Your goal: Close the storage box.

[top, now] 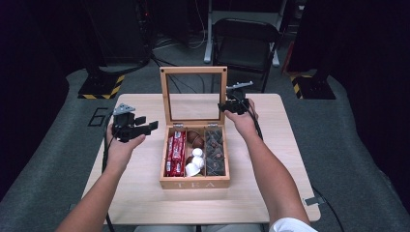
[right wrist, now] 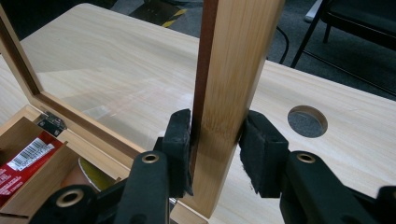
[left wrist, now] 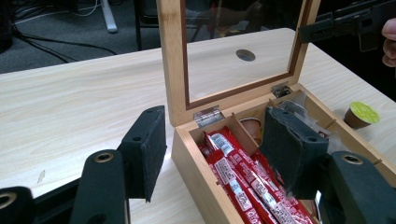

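Note:
A wooden tea box (top: 195, 182) stands mid-table with its glass lid (top: 193, 70) upright. Inside lie red sachets (top: 175, 153), brown and white capsules (top: 195, 150) and dark tea bags (top: 214, 150). My right gripper (top: 225, 107) is shut on the lid's right frame bar (right wrist: 233, 70), one pad on each face of the wood (right wrist: 217, 135). My left gripper (top: 147, 123) hovers left of the box, open with nothing held. In the left gripper view, its jaws (left wrist: 217, 116) frame the box's near corner and the red sachets (left wrist: 243, 182). The right gripper (left wrist: 341, 25) shows at the lid's far edge.
A green-topped capsule (left wrist: 360, 114) sits on the table to the box's right. The light wooden table (top: 145, 193) has a round hole (right wrist: 307, 121) behind the lid. A black chair (top: 246, 38) stands beyond the far edge, and cables run across the floor.

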`<state>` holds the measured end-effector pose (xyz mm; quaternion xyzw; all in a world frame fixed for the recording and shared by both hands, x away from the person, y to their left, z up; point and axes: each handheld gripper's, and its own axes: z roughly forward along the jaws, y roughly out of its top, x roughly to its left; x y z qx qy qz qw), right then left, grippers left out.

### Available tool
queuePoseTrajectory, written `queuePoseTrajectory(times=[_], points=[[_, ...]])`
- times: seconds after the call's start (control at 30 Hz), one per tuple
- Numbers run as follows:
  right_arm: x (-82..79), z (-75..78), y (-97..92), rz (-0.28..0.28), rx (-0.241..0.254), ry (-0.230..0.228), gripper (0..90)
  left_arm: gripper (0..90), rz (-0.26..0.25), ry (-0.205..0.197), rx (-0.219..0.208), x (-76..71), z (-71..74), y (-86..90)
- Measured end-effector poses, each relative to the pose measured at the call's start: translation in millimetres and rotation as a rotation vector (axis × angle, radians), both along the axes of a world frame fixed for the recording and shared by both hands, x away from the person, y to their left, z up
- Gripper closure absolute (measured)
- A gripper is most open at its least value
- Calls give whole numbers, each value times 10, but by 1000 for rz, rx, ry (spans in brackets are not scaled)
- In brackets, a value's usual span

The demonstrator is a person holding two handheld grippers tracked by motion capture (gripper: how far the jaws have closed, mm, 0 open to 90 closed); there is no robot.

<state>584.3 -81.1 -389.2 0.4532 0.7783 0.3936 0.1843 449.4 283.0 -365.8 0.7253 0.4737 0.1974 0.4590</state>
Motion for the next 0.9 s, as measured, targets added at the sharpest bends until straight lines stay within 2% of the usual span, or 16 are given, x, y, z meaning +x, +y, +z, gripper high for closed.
queuePoseTrajectory(times=[0.43,0.73,0.83,0.9], points=[[-110,14,-22,18,-9,-31,648,402,3,8,-1,25,-4,-32],[-274,7,-49,52,-25,-90,653,403,5,0,10,129,46,-74],[-326,-8,-54,56,-30,-116,653,403,-1,6,-8,160,64,-121],[-351,-20,-57,55,-23,-124,652,403,-9,0,-3,181,89,-156]])
